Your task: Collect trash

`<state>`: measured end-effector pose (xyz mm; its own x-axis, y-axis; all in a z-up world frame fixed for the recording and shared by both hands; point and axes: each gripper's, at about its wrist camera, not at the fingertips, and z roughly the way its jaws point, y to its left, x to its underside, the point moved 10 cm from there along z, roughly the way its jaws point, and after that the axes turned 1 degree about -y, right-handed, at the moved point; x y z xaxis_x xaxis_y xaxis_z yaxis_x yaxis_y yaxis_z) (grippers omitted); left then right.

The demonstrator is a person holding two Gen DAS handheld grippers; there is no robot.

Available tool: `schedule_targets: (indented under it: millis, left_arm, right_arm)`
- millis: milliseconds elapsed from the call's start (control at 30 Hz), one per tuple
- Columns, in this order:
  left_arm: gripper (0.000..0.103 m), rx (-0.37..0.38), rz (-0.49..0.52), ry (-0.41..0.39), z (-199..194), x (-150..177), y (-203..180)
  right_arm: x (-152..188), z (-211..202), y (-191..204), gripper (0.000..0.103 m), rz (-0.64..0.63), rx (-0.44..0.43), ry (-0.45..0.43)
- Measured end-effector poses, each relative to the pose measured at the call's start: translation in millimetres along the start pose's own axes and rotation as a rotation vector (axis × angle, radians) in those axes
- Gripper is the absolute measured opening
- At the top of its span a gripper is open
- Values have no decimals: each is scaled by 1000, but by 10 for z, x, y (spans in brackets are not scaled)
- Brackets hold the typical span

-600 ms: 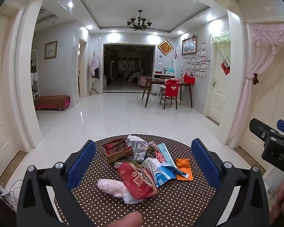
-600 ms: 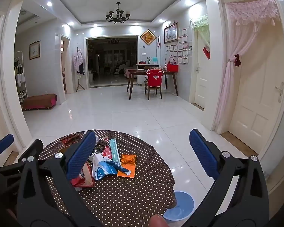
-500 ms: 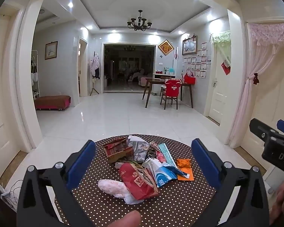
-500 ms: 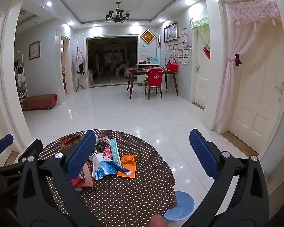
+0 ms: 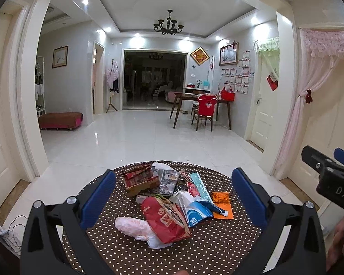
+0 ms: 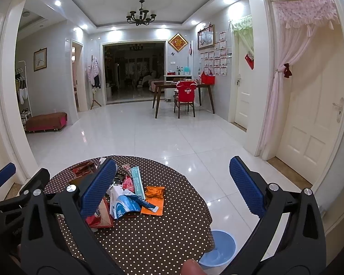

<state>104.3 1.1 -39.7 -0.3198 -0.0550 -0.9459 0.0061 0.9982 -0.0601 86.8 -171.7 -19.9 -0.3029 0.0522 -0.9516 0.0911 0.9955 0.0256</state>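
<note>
Trash (image 5: pixel 172 201) lies heaped mid-table (image 5: pixel 195 252), clear of the dotted rim on every side. Both grippers, left (image 5: pixel 173 194) and right (image 6: pixel 172 185), hover above with jaws spread wide, empty. Open tiled floor (image 6: pixel 149 133) lies beyond. One blue basin (image 6: pixel 220 247) sits on the floor by the table's right edge.

You have a round table under a brown white-dotted cloth (image 5: pixel 195 252), standing on glossy white floor tiles (image 5: pixel 149 137). On the cloth lies a heap of wrappers: a red paper bag (image 5: pixel 165 220), a crumpled pink-white plastic bag (image 5: pixel 135 225), a blue-white pouch (image 5: pixel 197 213), an orange foil packet (image 5: pixel 221 204) and a red cardboard box (image 5: pixel 140 178). A pale blue round basin (image 6: pixel 220 247) sits on the tiles beside the table.
</note>
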Motion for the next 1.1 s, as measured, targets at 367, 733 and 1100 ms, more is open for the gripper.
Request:
schedule_targets:
  millis: [367,733,1100]
  left_arm:
    - [99,9,4,-18,-59,-46,-34]
    - [99,5,7,-22,-75,-71,-24]
    - [99,3,7,-18,-70,-73,-5]
  right_arm:
    - [2,18,-6,97,13,-9,0]
    - [12,41,-2,97,15,-10,-3]
    - [22,57,21,97,13,-17,2]
